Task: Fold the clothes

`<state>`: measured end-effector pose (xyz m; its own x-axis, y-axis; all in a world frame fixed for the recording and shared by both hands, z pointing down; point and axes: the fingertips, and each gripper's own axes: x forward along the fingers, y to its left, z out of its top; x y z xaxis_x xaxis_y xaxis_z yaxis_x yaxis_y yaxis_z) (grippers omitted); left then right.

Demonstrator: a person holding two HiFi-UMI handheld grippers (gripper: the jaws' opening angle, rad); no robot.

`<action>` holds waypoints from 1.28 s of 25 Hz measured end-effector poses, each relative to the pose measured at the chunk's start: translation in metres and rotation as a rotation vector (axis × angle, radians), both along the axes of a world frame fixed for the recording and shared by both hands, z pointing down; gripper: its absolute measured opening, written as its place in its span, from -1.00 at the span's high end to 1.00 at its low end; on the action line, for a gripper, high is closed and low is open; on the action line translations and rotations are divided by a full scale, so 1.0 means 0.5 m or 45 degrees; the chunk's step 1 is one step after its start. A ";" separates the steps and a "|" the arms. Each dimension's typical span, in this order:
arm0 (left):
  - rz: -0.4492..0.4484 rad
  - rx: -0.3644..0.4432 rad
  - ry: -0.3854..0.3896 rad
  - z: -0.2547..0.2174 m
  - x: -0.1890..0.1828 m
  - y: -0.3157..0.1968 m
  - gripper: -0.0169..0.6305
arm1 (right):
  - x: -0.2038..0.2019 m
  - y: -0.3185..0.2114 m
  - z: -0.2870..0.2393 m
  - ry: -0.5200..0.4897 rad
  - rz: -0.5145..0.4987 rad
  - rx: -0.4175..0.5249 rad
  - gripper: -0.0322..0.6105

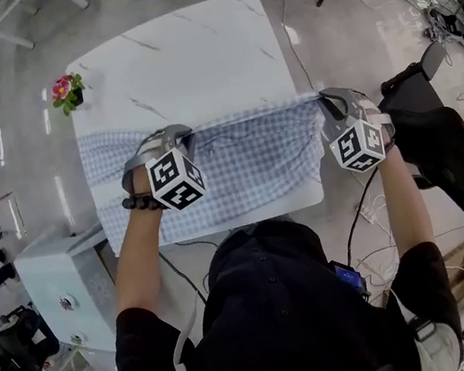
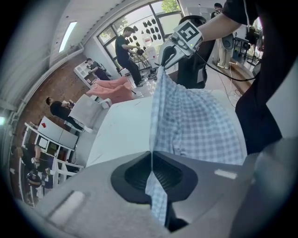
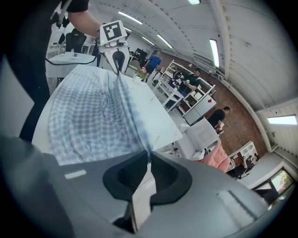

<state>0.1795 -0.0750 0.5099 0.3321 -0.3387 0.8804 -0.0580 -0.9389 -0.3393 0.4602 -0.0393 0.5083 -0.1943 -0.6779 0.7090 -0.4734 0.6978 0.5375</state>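
Note:
A blue-and-white checked garment (image 1: 246, 165) is stretched between both grippers over the near part of the white marble table (image 1: 185, 56); its lower part rests on the tabletop. My left gripper (image 1: 182, 134) is shut on the garment's left upper edge, and in the left gripper view the fabric (image 2: 200, 121) runs pinched through the jaws of that gripper (image 2: 152, 155). My right gripper (image 1: 324, 103) is shut on the right upper edge, with the cloth (image 3: 88, 116) clamped in its jaws (image 3: 149, 158). Each gripper view shows the other gripper holding the far end of the taut edge.
A small pot of pink flowers (image 1: 67, 91) stands at the table's left edge. A white cabinet (image 1: 63, 277) sits on the floor at the left, a black chair (image 1: 432, 122) at the right. People stand and sit at benches (image 2: 125, 49) in the background.

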 end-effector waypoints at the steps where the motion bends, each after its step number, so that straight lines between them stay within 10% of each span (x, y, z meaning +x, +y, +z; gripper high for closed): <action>1: 0.015 -0.004 0.001 -0.003 -0.001 0.027 0.89 | 0.001 0.020 -0.003 0.026 0.011 0.028 0.82; 32: 0.066 -0.152 -0.020 0.155 -0.051 0.416 0.89 | -0.039 0.363 0.209 0.076 0.333 -0.116 0.81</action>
<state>0.1541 0.1332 0.5874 0.3326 -0.2135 0.9186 -0.0039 -0.9743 -0.2251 0.4408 0.1420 0.6126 0.0227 -0.6326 0.7742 -0.6128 0.6030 0.5107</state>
